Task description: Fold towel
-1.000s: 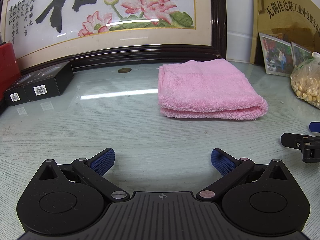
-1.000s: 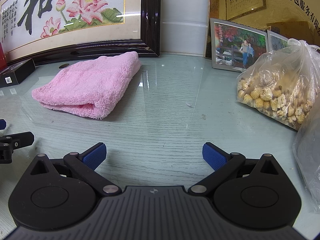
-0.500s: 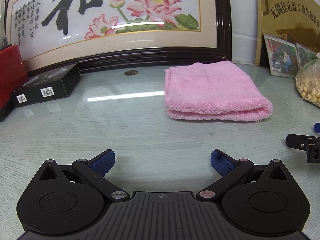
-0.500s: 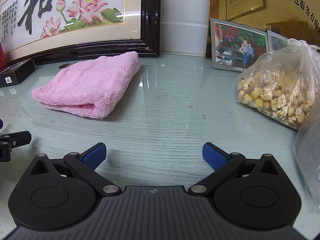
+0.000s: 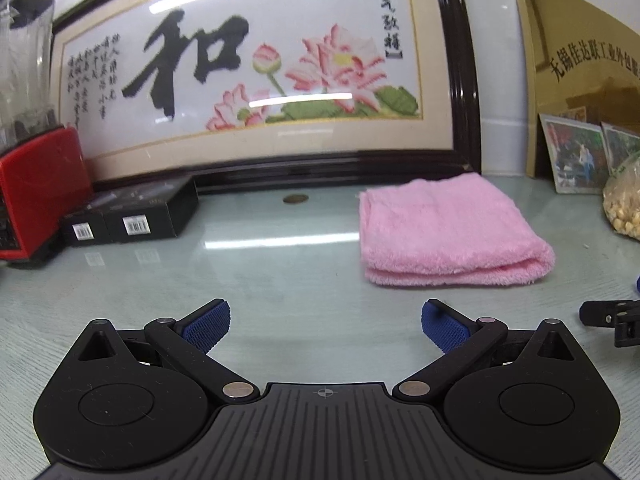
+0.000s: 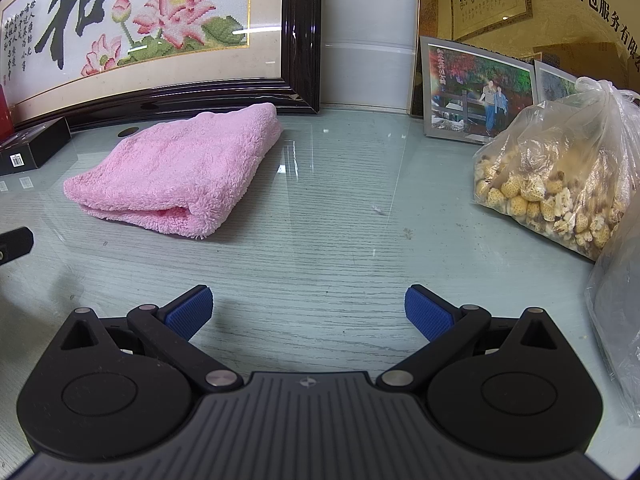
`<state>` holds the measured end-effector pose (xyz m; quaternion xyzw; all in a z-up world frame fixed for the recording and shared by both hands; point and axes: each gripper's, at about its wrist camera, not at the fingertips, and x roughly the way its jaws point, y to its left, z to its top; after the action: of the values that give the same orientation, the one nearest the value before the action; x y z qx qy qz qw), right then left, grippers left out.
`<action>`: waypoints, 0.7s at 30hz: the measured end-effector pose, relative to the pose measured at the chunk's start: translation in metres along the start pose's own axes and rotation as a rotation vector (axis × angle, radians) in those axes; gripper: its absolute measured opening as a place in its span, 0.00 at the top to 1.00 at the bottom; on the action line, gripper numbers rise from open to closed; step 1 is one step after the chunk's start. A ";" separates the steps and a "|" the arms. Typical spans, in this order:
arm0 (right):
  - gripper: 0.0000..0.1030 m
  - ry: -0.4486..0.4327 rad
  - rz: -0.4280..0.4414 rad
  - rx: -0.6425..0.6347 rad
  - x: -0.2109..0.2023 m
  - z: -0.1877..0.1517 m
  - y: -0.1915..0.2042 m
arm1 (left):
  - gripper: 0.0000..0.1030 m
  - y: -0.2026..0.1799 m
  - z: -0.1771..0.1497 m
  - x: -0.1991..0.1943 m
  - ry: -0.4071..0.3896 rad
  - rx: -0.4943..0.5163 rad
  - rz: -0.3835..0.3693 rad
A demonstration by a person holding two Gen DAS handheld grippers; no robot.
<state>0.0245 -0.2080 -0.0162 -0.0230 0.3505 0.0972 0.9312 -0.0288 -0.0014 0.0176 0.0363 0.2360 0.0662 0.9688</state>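
A pink towel (image 5: 444, 228) lies folded into a thick rectangle on the glass-topped table; it also shows in the right wrist view (image 6: 180, 172). My left gripper (image 5: 325, 322) is open and empty, well short of the towel and to its left. My right gripper (image 6: 308, 312) is open and empty, short of the towel and to its right. The tip of the right gripper shows at the right edge of the left wrist view (image 5: 612, 318). The tip of the left gripper shows at the left edge of the right wrist view (image 6: 16, 240).
A large framed embroidery (image 5: 256, 80) leans at the back. Black boxes (image 5: 132, 216) and a red appliance (image 5: 36, 192) stand at the left. Framed photos (image 6: 480, 92), a gold plaque (image 6: 532, 4) and a plastic bag of dried food (image 6: 560, 176) stand at the right.
The left gripper has drawn back and turned left, so the towel sits further right and the red appliance has come into view. The right gripper has not moved.
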 end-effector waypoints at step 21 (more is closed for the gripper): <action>0.00 0.000 0.000 0.000 0.000 0.000 0.000 | 0.00 0.002 0.002 -0.012 -0.095 0.007 0.067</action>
<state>0.0244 -0.2078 -0.0163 -0.0230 0.3505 0.0972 0.9312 -0.0390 -0.0007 0.0248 0.0507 0.1884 0.0961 0.9761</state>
